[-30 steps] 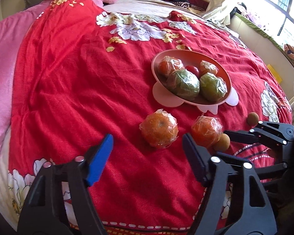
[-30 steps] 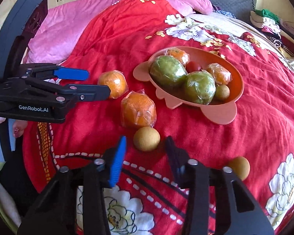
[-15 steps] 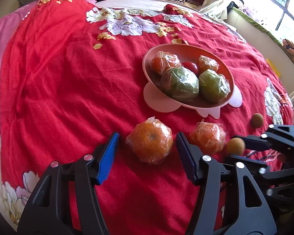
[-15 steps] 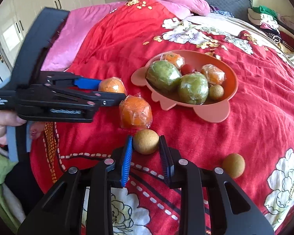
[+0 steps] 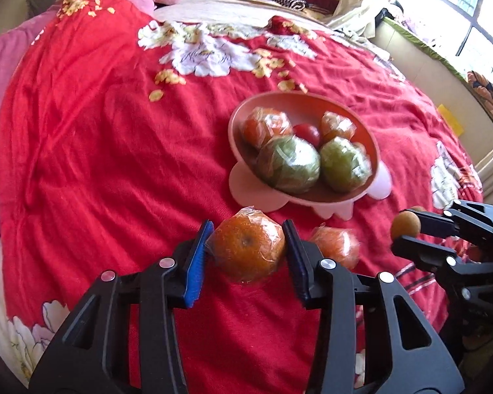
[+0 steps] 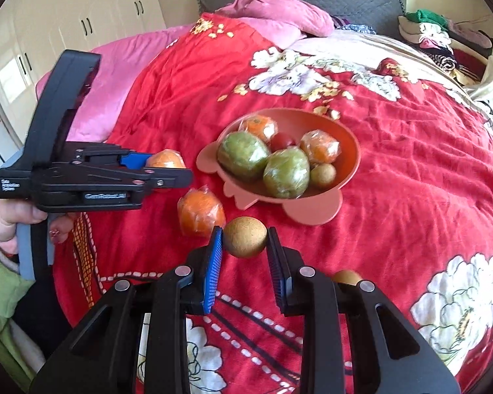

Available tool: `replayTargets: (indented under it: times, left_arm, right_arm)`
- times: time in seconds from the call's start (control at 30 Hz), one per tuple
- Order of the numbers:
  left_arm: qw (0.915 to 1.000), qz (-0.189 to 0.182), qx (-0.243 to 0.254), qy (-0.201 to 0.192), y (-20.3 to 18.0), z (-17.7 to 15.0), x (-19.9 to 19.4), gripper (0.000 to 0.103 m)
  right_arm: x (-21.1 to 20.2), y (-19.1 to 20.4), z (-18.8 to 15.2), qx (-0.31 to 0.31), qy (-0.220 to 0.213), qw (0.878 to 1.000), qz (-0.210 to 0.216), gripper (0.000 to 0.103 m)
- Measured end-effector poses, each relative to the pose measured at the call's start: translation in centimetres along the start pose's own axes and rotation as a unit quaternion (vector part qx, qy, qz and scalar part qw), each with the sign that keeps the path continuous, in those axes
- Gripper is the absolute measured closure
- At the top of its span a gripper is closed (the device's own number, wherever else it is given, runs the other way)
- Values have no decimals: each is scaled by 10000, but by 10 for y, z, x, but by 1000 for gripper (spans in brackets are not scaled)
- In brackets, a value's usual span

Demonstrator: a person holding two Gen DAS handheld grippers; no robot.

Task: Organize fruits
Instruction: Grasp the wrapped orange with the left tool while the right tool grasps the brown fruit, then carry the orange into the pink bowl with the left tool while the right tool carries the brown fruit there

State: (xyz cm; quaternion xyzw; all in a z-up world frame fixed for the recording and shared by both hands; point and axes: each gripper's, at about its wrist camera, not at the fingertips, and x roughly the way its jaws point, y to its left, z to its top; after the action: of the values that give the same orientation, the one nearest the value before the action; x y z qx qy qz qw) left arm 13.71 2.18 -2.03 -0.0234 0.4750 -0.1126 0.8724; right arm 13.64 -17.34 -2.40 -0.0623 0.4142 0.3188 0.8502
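Your left gripper (image 5: 246, 249) fingers are closing on the plastic-wrapped orange (image 5: 246, 246) on the red bed quilt (image 5: 115, 164); right gripper (image 6: 245, 249) is clamped on the tan round fruit (image 6: 245, 236), w/ both grabbed sideways for the pink bowl (image 6: 348, 138).

Orange (image 5: 246, 249) in glossy plastic wrap; bedspread (image 5: 115, 164) soft cloth; bowl (image 5: 376, 151) matt plastic.

A bed's red floral quilt (image 5: 108, 170) carried a pink bowl (image 6: 348, 164) of wrapped fruit, a wrapped orange (image 6: 200, 211) lying beside it, a brown fruit (image 6: 346, 276) nearer, and pink pillows (image 6: 279, 16) behind.
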Motion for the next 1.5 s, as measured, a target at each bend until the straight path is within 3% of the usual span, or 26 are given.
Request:
replayTargets:
  times: [0.57, 1.5]
  left_arm:
    - [9993, -158, 226, -252, -25, 52, -8, 68]
    - [9989, -260, 347, 184, -46, 105, 67, 68]
  right_arm:
    - [-11, -32, 29, 149, -325, 9993, -128, 77]
    - [18, -55, 40, 223, -296, 9989, -293, 77]
